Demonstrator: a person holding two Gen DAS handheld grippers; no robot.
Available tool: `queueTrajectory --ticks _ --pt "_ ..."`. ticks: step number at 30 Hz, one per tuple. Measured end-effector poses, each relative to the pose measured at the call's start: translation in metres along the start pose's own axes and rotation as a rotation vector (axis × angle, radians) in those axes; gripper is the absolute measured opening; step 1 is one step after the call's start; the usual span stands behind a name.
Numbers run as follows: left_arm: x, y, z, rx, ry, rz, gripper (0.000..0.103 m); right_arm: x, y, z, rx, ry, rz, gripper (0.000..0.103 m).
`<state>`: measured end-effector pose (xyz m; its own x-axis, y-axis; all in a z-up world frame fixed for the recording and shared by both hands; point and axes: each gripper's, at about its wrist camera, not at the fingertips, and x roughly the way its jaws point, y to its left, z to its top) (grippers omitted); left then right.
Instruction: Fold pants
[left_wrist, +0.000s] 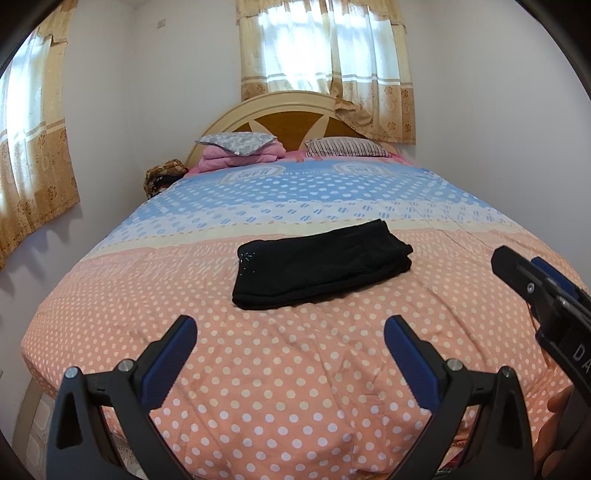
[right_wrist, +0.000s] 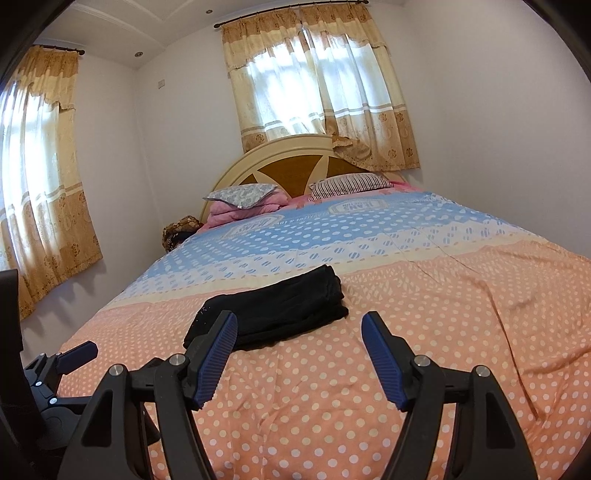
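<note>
The black pants (left_wrist: 317, 264) lie folded into a compact rectangle on the pink polka-dot bedspread (left_wrist: 295, 369), in the middle of the bed. They also show in the right wrist view (right_wrist: 277, 314). My left gripper (left_wrist: 290, 328) is open and empty, held back from the pants above the bed's near end. My right gripper (right_wrist: 299, 326) is open and empty, near the pants' front right side. The right gripper also shows at the right edge of the left wrist view (left_wrist: 546, 291). The left gripper's finger shows at the left of the right wrist view (right_wrist: 79, 350).
The bed has a cream and brown headboard (left_wrist: 295, 118), a grey pillow on a pink blanket (left_wrist: 236, 147) and a striped pillow (left_wrist: 347, 147). Curtained windows (left_wrist: 325, 55) are behind and at the left. A brown patterned bag (left_wrist: 162, 179) sits beside the bed.
</note>
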<state>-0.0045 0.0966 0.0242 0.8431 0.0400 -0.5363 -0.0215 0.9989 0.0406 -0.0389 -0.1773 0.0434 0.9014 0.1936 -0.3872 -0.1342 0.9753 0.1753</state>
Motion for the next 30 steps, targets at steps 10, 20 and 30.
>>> queueTrajectory --ticks 10,20,30 --pt "-0.0039 -0.0037 0.0006 0.003 -0.005 0.013 0.103 -0.0036 0.0006 0.0002 0.000 -0.012 -0.002 0.072" --pt "-0.0036 -0.0035 0.0004 0.001 0.000 0.020 0.103 -0.0048 0.0013 0.0000 0.001 -0.011 0.002 0.072" --pt "-0.0036 -0.0035 0.0007 -0.002 0.003 0.022 0.103 -0.0057 0.0003 -0.0003 0.005 -0.012 0.004 0.072"
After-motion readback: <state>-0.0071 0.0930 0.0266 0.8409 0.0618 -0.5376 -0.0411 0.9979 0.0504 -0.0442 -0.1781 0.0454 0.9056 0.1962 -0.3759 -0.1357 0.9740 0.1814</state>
